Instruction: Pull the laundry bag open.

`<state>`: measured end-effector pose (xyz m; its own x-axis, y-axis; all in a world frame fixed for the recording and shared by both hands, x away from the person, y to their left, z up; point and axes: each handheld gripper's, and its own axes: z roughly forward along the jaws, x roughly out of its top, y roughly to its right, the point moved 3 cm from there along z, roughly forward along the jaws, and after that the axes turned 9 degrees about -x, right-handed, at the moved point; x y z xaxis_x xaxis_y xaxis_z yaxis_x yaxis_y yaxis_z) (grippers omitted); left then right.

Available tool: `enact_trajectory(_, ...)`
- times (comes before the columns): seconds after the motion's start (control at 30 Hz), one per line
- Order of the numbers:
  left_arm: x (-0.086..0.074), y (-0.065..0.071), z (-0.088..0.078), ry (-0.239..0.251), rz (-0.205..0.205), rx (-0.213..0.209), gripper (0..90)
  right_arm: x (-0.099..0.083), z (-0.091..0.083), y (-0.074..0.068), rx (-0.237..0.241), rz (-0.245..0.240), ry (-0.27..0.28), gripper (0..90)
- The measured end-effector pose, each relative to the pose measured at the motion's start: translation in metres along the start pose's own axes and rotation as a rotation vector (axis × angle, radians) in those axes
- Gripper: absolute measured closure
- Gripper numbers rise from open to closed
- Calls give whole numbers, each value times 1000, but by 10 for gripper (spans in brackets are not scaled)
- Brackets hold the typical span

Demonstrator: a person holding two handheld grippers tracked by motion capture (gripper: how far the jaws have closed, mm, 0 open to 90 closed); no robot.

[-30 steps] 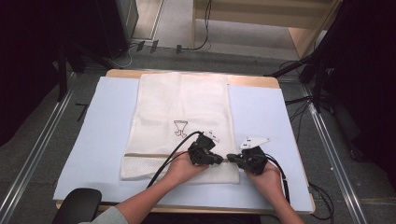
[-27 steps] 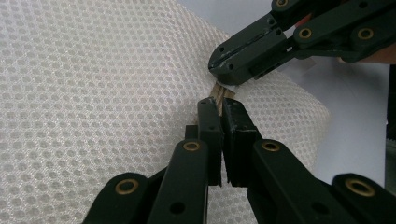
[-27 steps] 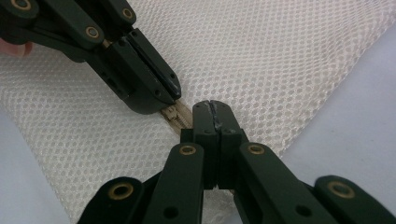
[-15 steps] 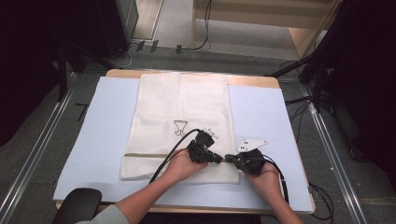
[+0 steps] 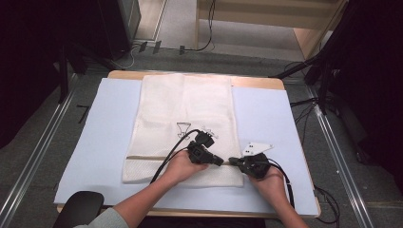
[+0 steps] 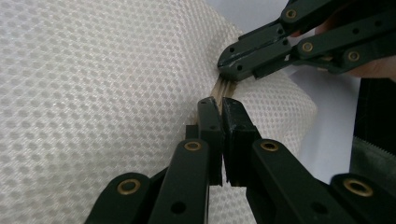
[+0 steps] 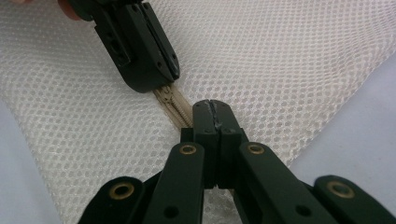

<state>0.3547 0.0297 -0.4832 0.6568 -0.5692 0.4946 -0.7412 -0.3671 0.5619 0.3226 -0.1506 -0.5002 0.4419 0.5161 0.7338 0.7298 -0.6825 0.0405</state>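
Both grippers are pinched on the zip (image 7: 173, 108) of the mesh bag (image 5: 183, 118): my left gripper (image 6: 220, 106) clamps its beige tape from one side, my right gripper (image 7: 213, 109) grips it just beside, tips nearly touching. The bag lies flat on the blue mat (image 5: 102, 133) over the worktop (image 5: 124, 74), the zip running across its near end, and I hold it close to the bag's right edge. I judge the zipping barely begun; most of the zip's length is left, though I cannot tell whether the teeth are open. Nothing blocks the way; only my own cable (image 5: 166, 161) trails over the mesh.
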Motion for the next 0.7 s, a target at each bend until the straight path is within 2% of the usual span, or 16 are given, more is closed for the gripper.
enact_trajectory(0.2, -1, -1, -1, -4, 8, -7, 890, -2, 0, 2, 19, 23, 12, 900)
enact_trajectory(0.23, -1, -1, -2, -2, 6, -2, 890, -2, 1, 3, 23, 24, 19, 900)
enact_trajectory(0.3, -3, -3, -6, 4, -7, -20, 890, -3, 1, 4, 30, 37, 23, 900)
enact_trajectory(0.33, -4, -4, -9, 6, -1, -17, 890, -3, 1, 4, 34, 42, 21, 900)
enact_trajectory(0.7, -6, -4, -10, -3, 9, -16, 890, -4, 1, 5, 43, 54, 34, 900)
